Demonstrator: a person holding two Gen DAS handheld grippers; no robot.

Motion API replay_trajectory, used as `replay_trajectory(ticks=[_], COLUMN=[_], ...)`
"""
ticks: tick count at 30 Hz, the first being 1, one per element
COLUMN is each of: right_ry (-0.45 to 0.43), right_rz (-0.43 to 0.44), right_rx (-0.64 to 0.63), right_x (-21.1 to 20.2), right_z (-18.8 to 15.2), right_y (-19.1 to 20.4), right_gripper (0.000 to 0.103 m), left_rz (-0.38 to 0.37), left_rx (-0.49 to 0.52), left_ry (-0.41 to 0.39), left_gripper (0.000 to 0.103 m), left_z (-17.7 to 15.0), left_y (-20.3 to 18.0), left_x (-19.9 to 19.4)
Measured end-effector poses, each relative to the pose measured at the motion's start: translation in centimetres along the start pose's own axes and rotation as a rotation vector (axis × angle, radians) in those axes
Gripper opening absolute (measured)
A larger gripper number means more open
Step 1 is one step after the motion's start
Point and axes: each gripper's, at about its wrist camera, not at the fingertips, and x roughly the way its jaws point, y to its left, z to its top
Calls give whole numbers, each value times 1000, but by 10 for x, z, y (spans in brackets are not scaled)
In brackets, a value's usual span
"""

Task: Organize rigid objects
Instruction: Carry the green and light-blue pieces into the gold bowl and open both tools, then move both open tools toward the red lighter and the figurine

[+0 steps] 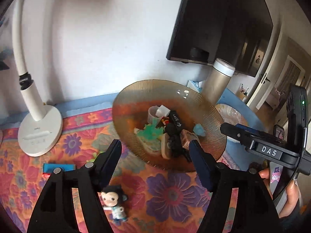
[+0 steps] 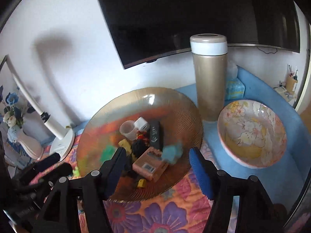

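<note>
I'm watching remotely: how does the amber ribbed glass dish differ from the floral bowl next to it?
The amber dish is see-through ribbed glass; the floral bowl is opaque with a pastel flower print. The amber dish holds a heap of small items, among them a pink box and a black bar; the floral bowl looks empty. The amber dish rests mainly on the flowered cloth, the floral bowl on the blue surface. Both are round and upright.

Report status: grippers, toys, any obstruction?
Left gripper open, empty. Right gripper open, empty. Amber dish piled with toys; doll loose on cloth. Nothing blocking.
</note>
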Motion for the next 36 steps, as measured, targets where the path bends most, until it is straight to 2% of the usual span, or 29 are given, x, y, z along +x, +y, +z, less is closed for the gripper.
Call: replay_trajectory(ticks=[2, 5, 6, 7, 8, 9, 14, 17, 19, 20, 23, 26, 28, 36], right_ry=[16, 26, 25, 23, 16, 10, 29, -1, 28, 57, 101, 155, 154, 145], right_rz=[48, 120, 149, 163, 180, 193, 188, 158, 158, 153, 162, 164, 165, 106], right_rx=[-33, -94, -126, -143, -161, -177, -222, -225, -202, -187, -132, -79, -71, -164], right_x=[-4, -14, -19, -21, -24, -25, 2, 17, 30, 36, 47, 59, 58, 56], right_z=[-10, -26, -34, -40, -49, -59, -103, -124, -130, -131, -126, -125, -124, -130], right_y=[19, 53, 69, 79, 90, 101, 130, 130, 123, 120, 110, 101, 100, 117], right_gripper=[66, 67, 70, 80, 84, 90, 91, 91, 91, 91, 91, 91, 91, 91], left_rz=[35, 139, 166, 190, 218, 242, 404, 421, 399, 372, 375, 398, 420, 439], left_rx=[-21, -32, -34, -41, -56, -73, -180, -244, -305, -329, -351, -321, -296, -221], left_ry=[-32, -71, -80, -86, -87, -81, 10, 40, 91, 78, 78, 84, 96, 133], left_gripper=[71, 81, 82, 83, 84, 86, 87, 87, 87, 87, 87, 88, 88, 92], left_z=[-9, -27, -34, -43, -55, -64, -120, -145, -152, -152, -155, -154, -154, -154], left_y=[15, 38, 46, 56, 67, 78, 143, 172, 186, 191, 196, 190, 185, 175], left_x=[-22, -54, -64, -73, -81, -84, -75, -65, -60, -62, -61, -58, -54, -48])
